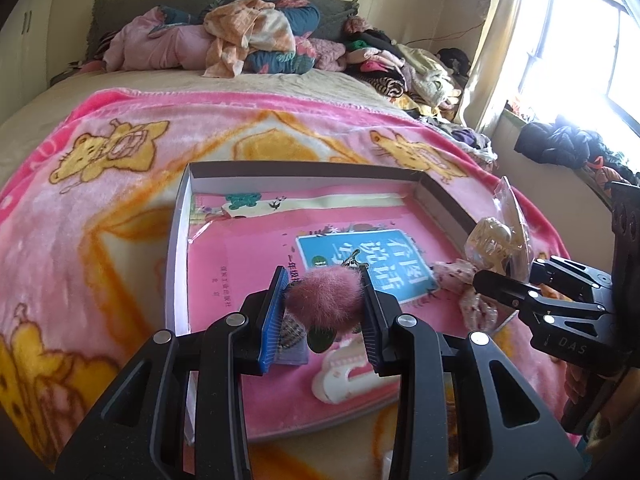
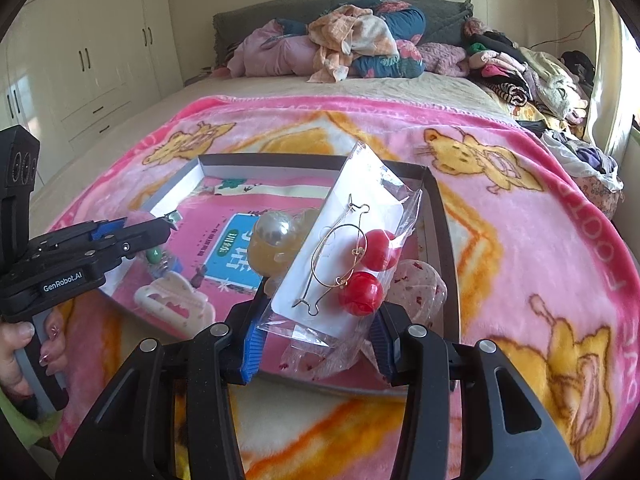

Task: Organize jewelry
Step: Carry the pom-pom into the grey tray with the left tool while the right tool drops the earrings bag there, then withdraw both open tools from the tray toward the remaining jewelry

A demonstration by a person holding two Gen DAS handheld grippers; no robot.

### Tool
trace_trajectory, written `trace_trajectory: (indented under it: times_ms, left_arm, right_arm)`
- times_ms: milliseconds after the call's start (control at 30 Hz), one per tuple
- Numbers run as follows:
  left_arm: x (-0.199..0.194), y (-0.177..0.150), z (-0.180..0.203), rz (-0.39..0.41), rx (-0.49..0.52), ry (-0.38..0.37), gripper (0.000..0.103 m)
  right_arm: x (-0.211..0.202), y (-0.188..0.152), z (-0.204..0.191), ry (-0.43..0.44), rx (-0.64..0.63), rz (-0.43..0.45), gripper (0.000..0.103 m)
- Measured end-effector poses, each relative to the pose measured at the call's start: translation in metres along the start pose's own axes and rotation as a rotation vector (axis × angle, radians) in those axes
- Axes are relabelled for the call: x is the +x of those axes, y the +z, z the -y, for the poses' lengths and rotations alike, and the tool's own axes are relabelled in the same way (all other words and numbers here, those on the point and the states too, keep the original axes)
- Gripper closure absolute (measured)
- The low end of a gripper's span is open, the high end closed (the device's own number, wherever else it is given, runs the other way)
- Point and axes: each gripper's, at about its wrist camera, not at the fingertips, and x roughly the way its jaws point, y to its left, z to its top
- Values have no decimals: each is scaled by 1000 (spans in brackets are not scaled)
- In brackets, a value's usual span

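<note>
In the left wrist view my left gripper [image 1: 324, 276] is shut on a pink fuzzy pom-pom hair clip [image 1: 324, 302], held over the near part of a shallow open box [image 1: 300, 170]. A pink book [image 1: 248, 264] lines the box. In the right wrist view my right gripper [image 2: 320, 308] is shut on a clear packet [image 2: 352, 240] holding red ball earrings [image 2: 360, 292] on a white card, above the box's near right corner. A white hair claw [image 2: 172, 304], a green bead [image 2: 154, 255], a pearl piece [image 2: 274, 228] and a speckled pink piece [image 2: 420, 280] lie in the box.
The box rests on a pink cartoon blanket [image 2: 520, 240] spread over a bed. Heaped clothes and bedding [image 2: 360, 44] fill the headboard end and the right side. White wardrobes [image 2: 100, 40] stand at left, a bright window [image 1: 580, 40] at right. A hand [image 2: 16, 352] grips the left tool's handle.
</note>
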Motion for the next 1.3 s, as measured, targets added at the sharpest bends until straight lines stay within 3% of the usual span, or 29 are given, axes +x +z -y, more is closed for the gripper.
trace_trajectory:
  times_ms: [467, 733, 1000, 1300]
  left_arm:
    - [12, -2, -3, -25, -1, 20, 77]
    - [12, -3, 0, -26, 6, 23, 74]
    - [-2, -2, 4, 1, 12, 23, 43]
    - [-27, -7, 10, 36, 3, 26, 23]
  right_arm:
    - [22, -6, 12, -15, 41, -36, 58]
    - [9, -7, 17, -16, 70, -4, 47]
    - [-9, -13, 22, -31, 96, 21, 31]
    - [-34, -21, 22, -46, 100, 57, 23]
